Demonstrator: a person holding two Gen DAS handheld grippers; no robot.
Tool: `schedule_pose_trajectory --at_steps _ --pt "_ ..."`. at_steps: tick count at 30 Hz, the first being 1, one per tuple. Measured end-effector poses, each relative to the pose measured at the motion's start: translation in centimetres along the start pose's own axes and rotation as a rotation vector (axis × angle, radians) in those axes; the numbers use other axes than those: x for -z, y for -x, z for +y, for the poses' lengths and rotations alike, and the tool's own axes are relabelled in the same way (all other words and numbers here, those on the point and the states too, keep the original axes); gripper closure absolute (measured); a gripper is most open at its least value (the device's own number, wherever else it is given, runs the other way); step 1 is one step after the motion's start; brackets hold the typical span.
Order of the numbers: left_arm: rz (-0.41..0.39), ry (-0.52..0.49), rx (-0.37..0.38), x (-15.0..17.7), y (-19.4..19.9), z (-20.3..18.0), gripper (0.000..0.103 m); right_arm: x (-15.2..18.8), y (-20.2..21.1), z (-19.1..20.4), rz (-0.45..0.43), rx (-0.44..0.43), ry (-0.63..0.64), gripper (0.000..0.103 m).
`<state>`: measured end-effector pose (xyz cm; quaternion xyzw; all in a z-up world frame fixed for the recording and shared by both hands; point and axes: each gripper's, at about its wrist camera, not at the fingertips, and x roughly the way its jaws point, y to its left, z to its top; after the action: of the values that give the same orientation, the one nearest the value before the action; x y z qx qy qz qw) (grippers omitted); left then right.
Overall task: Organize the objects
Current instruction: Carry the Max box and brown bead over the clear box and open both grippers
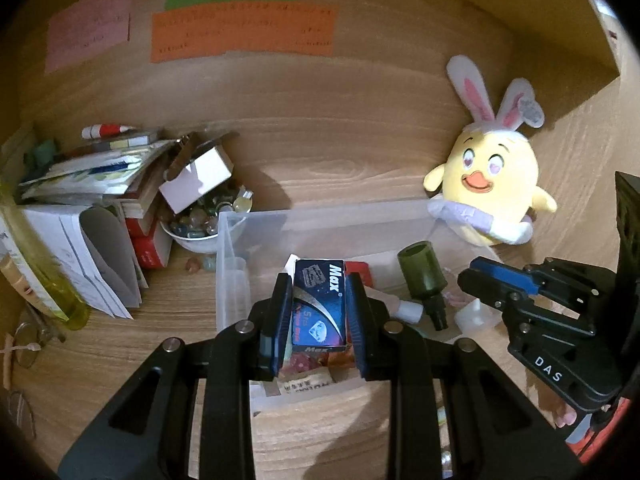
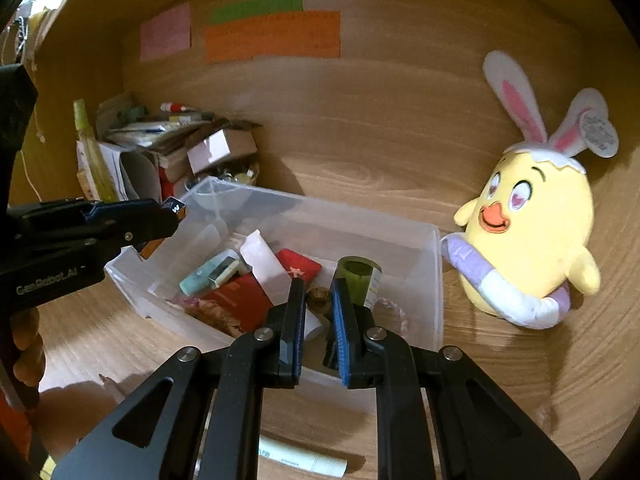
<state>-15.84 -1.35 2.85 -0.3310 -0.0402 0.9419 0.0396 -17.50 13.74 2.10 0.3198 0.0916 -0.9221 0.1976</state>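
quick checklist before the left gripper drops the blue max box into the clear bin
1. Grip on the dark blue cardboard Max box: ok, the left gripper has a finger on each long side.
2. Box over the clear plastic bin: ok, the right wrist view shows it held above the bin's left corner.
3. Landing spot free: not ok, a red packet, a white tube and a dark green bottle already crowd the floor.
4. Right gripper out of the way: cannot tell, it hovers over the bin's right half, holding nothing, jaws narrowly apart.
5. Yellow plush chick with bunny ears: ok, outside the bin, against its right wall.
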Motion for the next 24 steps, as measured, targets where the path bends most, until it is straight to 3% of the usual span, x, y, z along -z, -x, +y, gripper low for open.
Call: schedule_pose_trajectory --at_steps 8,19,21,24 --pt "0.05 -0.001 0.001 0.5 -2.4 0.4 0.076 0.4 -2.5 -0.8 0.054 -0.007 -0.03 0.091" --pt "0.056 -0.024 0.001 0.8 -2.6 0.1 0.074 0.7 -3.7 -0.9 0.08 -0.009 -0.051 0.091" --pt "0.055 -0.022 0.003 0.8 -2.5 0.1 0.069 0.7 -3.6 -0.9 0.084 -0.01 -0.048 0.088" --pt "0.043 -0.024 0.001 0.8 -1.9 0.1 0.058 0.6 -3.3 -1.0 0.079 -0.008 -0.052 0.072"
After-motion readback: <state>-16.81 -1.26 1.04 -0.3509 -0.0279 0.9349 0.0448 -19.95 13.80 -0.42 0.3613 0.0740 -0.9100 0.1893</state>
